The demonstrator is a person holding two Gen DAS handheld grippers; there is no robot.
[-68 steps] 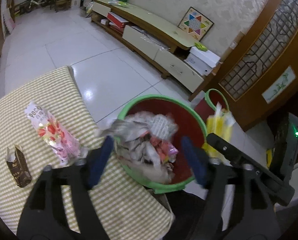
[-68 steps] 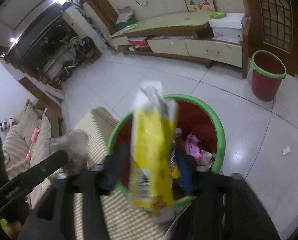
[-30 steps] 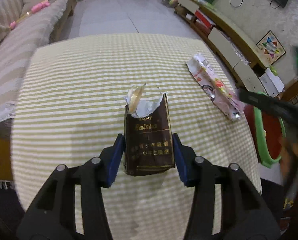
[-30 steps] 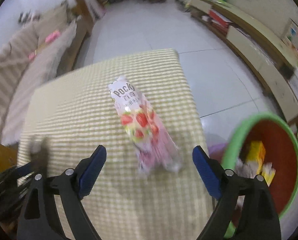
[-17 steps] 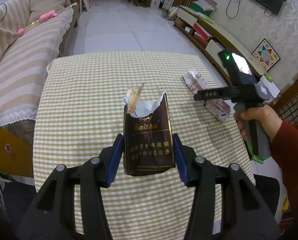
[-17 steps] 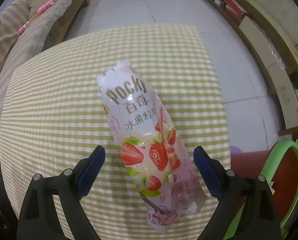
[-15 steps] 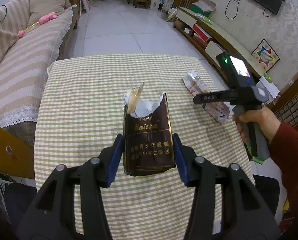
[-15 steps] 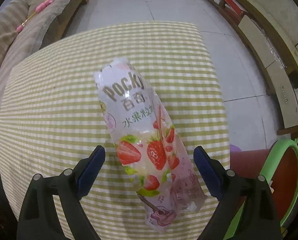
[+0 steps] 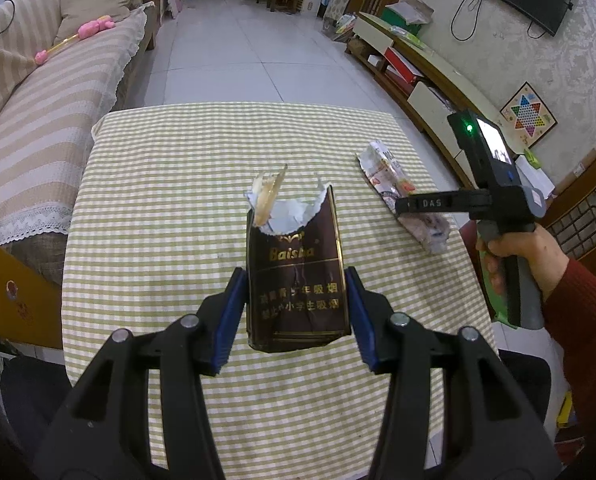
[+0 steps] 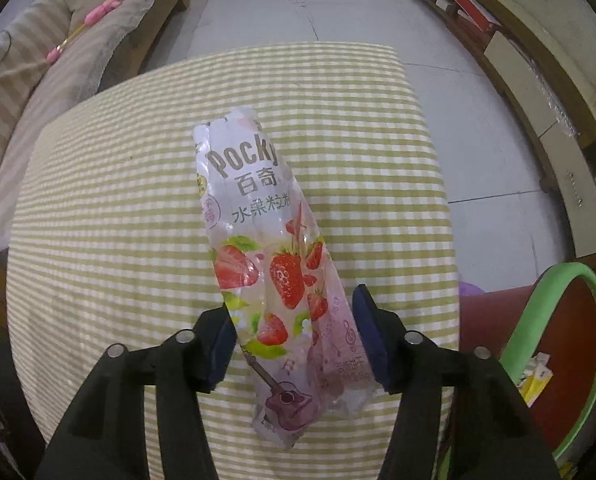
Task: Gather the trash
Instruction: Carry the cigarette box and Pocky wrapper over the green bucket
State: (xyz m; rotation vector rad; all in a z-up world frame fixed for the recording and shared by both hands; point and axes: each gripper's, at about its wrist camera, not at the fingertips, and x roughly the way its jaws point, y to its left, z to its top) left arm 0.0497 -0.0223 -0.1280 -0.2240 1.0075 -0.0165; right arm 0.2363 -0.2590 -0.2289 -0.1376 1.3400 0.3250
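My left gripper is shut on a torn dark brown cigarette pack and holds it upright above the checked tablecloth. A pink Pocky strawberry wrapper lies flat on the cloth near the table's right edge, and it also shows in the left wrist view as the wrapper. My right gripper points down over the wrapper's lower half. Its jaws are closing with the wrapper between the blue pads, which stand at its edges without squeezing it.
A red bin with a green rim, holding trash, stands on the floor off the table's right edge. A striped sofa runs along the left. A person's hand in a red sleeve holds the right tool. A low TV cabinet lines the right wall.
The right gripper sank over the Pocky wrapper and its jaws narrowed around it. The left gripper rose a little with the cigarette pack still in it, then held still.
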